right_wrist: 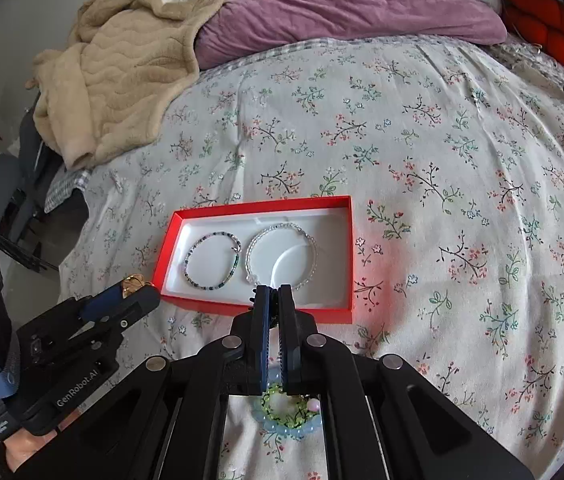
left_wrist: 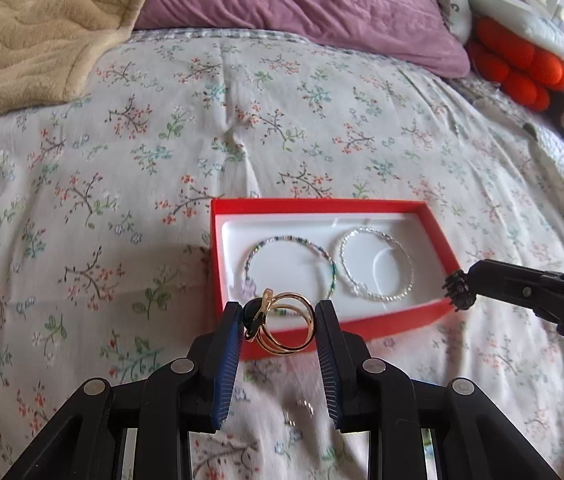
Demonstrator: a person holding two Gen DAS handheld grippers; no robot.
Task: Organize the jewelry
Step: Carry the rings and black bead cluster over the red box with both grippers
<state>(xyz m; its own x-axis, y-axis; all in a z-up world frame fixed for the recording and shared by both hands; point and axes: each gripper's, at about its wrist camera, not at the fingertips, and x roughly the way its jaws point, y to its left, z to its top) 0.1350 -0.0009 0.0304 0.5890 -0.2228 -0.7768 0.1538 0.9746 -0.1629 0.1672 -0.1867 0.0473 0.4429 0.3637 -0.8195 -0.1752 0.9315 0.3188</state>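
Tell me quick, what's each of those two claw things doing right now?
Left gripper: closed on a gold ring with a dark stone.
Right gripper: shut on a small dark spiky piece; what it is cannot be told.

a gold ring [left_wrist: 282, 326] with a dark stone is pinched on edge between blue pads, just in front of an open red box [left_wrist: 218, 264] on the bed. inside its white tray lie two bracelets flat, side by side: a multicoloured beaded one [left_wrist: 331, 266] and a silvery one [left_wrist: 407, 276].
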